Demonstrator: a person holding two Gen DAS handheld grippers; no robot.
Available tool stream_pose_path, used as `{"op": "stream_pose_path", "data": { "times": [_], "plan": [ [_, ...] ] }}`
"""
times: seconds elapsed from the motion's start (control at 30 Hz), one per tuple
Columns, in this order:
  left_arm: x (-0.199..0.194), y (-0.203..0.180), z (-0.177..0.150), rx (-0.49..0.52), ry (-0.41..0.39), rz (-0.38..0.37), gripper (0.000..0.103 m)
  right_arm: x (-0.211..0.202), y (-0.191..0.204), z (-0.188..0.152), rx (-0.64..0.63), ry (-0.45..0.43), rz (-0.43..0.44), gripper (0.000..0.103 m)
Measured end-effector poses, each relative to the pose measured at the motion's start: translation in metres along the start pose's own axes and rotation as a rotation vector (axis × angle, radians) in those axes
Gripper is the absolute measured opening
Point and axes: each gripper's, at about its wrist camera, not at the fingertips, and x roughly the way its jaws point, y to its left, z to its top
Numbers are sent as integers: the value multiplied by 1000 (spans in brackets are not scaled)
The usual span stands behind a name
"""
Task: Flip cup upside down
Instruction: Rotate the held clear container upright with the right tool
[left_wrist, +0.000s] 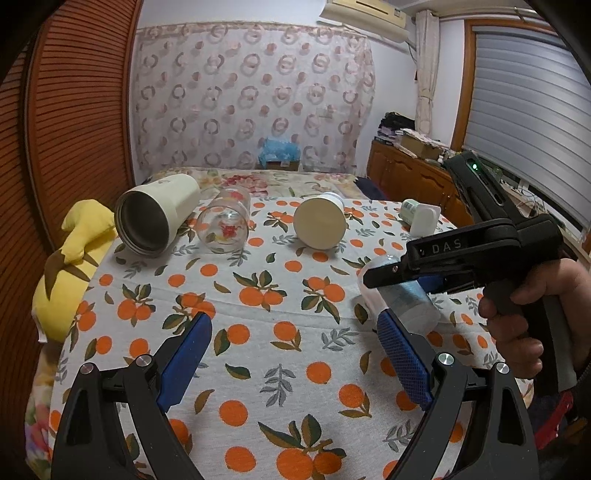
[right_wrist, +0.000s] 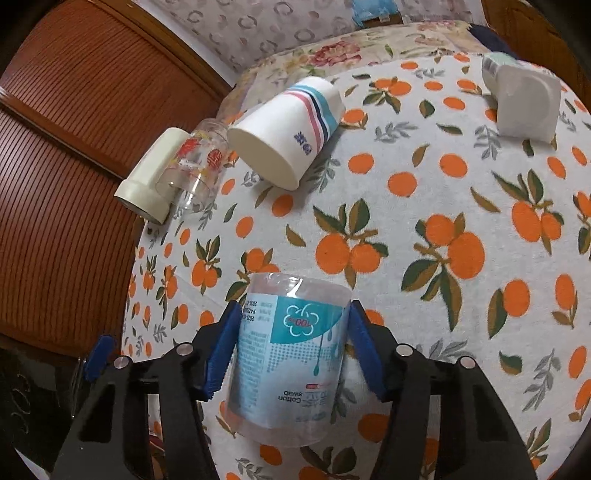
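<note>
Right claw (right_wrist: 291, 354): closed on clear cotton swab cup (right_wrist: 288, 354), label text upside down, held over orange-print table (right_wrist: 443, 184).
Left claw (left_wrist: 295, 354): open, holding nothing.
Paper cup (right_wrist: 284, 133): on its side at 11 o'clock, well apart from swab cup.

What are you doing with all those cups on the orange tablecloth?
A person holds a gripper in each hand. The right gripper is clamped on a clear plastic cotton swab container, just above the tablecloth. The left gripper is open and holds nothing. Farther back, a cream tumbler, a painted glass and a striped paper cup all lie on their sides.
</note>
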Motion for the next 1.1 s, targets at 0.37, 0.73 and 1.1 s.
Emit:
{"op": "stream_pose_path", "data": {
  "times": [0.37, 0.73, 1.1],
  "plan": [
    [1, -3, -2, 4, 8, 0, 87, -27, 22, 2, -259, -258, -61, 60],
    [2, -3, -3, 6, 6, 0, 87, -37, 38, -14, -451, -351, -183, 59],
    [2, -3, -3, 8, 0, 4, 87, -47, 36, -24, -531, -398, -310, 59]
  ]
}}
